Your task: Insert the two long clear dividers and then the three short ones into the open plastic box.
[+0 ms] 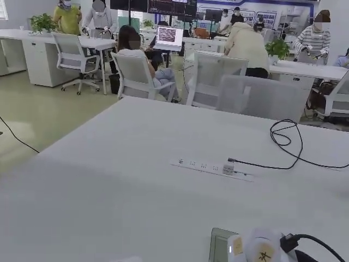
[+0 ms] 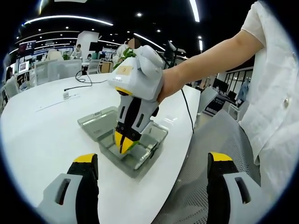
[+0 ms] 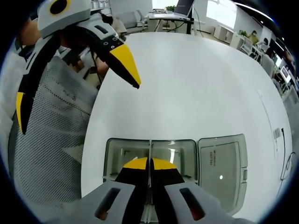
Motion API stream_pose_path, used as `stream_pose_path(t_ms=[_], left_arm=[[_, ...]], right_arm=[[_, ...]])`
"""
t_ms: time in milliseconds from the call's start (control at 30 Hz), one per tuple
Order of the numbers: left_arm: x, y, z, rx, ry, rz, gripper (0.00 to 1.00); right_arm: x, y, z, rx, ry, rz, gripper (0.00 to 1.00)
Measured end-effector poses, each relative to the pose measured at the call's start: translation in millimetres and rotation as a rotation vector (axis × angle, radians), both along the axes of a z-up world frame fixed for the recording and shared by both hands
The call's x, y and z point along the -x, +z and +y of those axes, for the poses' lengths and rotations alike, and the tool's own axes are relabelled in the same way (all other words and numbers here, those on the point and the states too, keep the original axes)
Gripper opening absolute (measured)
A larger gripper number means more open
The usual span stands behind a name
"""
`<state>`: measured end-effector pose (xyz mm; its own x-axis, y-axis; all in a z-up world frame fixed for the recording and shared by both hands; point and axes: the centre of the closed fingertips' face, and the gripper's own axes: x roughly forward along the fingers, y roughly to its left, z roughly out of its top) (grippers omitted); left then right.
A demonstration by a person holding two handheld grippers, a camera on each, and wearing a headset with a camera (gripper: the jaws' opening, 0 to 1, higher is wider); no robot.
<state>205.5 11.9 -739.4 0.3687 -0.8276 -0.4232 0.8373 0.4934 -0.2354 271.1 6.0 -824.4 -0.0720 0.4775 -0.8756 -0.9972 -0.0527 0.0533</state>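
Squarely over the open box (image 3: 112,145), the right gripper (image 3: 149,169) pinches a thin clear divider (image 3: 150,148).
The sheet stands edge-on between the pressed-together jaws, its line crossing the box's middle, with the lid (image 3: 222,168) flat just beside. Whether it is a long or a short one cannot be told. The left gripper (image 3: 77,100), jaws spread and empty, hangs well apart by the table (image 3: 196,84) edge, so seating the sheet straight down likely falls to the right.

An open-plan office: white desks (image 1: 305,70), mesh chairs (image 1: 136,73), a laptop (image 1: 169,37), potted plants (image 1: 42,23), seated people (image 1: 133,46).
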Motion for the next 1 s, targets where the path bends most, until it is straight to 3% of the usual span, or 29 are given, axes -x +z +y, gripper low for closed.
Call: stream_pose_path(t_ms=[467,767,1000], left_arm=[[0.3,2.4,1.5,-0.008,0.004,-0.007,0.99],[1.3,2.9,2.5,-0.012,0.006,-0.009,0.99],[0.5,4.3,2.7,-0.013,0.009,-0.011,0.99]], right_arm=[[-1.6,2.1,0.8,-0.014,-0.025,-0.005,0.06],[-1.3,18.1,0.7,-0.075,-0.067,0.023,0.13],[-0.9,40.1,-1.2,-0.148,-0.109,0.033,0.2]])
